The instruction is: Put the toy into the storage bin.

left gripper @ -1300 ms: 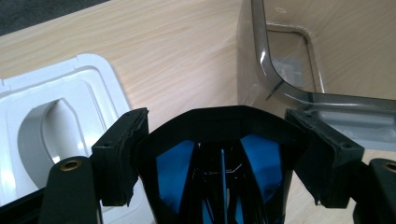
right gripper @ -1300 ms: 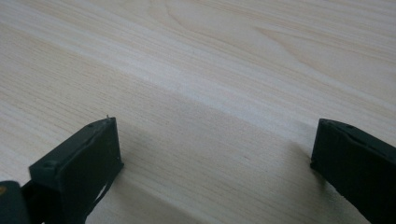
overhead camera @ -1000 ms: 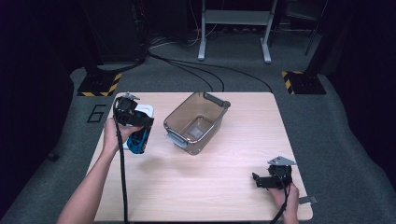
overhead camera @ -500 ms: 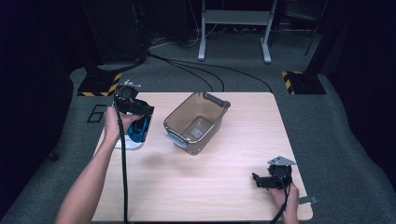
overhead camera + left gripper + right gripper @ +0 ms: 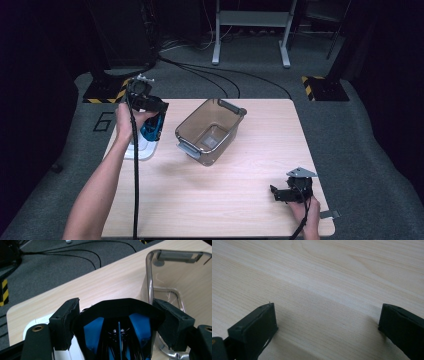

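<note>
High view: the left gripper (image 5: 150,117) is held above the left edge of the light wooden table (image 5: 250,210), pointing down. Its two black jaws are closed on a blue and black rounded object (image 5: 150,129), which is gripped from both sides. Directly below lies a flat white tray with rounded corners (image 5: 142,150), at the table's left edge; whether the object touches the tray cannot be told. Just to the right stands a clear brownish plastic bin with grey handles (image 5: 235,116), set at an angle near the middle of the far half of the table, empty inside. A black cable is seen trailing from the left gripper along the forearm.

Left gripper view: the blue and black rounded object (image 5: 117,325) is shown between the black pads (image 5: 65,322), which press on its black outer band on both sides. The clear wall of the bin (image 5: 150,280) rises just beyond it, and a corner of the white tray (image 5: 32,323) is visible beneath.

The right gripper (image 5: 280,192) is held at the near right part of the table, well apart from the bin, pointing left. Right gripper view: its jaws stand wide apart over bare wood (image 5: 324,277), with nothing between them.
</note>
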`<act>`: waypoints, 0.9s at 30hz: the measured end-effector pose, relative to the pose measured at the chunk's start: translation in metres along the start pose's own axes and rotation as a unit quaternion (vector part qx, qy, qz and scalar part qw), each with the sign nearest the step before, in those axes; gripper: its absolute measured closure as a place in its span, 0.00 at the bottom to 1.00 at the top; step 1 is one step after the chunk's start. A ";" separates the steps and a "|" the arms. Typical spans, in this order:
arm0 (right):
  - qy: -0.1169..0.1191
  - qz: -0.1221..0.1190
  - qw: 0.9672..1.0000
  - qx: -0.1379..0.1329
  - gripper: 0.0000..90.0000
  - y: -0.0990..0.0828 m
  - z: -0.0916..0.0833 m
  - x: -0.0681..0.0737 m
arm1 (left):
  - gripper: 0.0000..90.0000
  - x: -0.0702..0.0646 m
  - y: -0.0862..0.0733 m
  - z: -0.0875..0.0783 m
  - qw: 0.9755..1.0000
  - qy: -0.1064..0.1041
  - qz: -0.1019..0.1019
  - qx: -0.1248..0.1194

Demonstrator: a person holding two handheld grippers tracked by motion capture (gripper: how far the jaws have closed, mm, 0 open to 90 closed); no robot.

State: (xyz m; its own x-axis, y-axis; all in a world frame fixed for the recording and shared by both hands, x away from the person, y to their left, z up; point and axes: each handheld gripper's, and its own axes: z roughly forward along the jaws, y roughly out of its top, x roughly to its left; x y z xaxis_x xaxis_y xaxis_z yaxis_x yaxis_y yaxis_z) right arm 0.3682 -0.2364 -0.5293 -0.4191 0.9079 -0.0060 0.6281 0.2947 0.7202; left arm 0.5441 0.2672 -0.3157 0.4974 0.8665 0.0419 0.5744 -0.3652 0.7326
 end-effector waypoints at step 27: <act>0.000 0.000 1.000 0.000 0.01 0.000 0.000 0.000 | 0.28 -0.053 0.067 0.001 0.998 -0.022 0.037 -0.041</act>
State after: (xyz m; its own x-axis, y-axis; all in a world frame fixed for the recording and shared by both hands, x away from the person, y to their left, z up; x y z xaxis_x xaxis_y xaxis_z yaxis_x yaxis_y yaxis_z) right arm 0.3682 -0.2364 -0.5293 -0.4193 0.9078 -0.0065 0.6283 0.2953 0.7197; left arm 0.5567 0.1960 -0.2695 0.5657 0.8218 0.0685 0.4811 -0.3963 0.7820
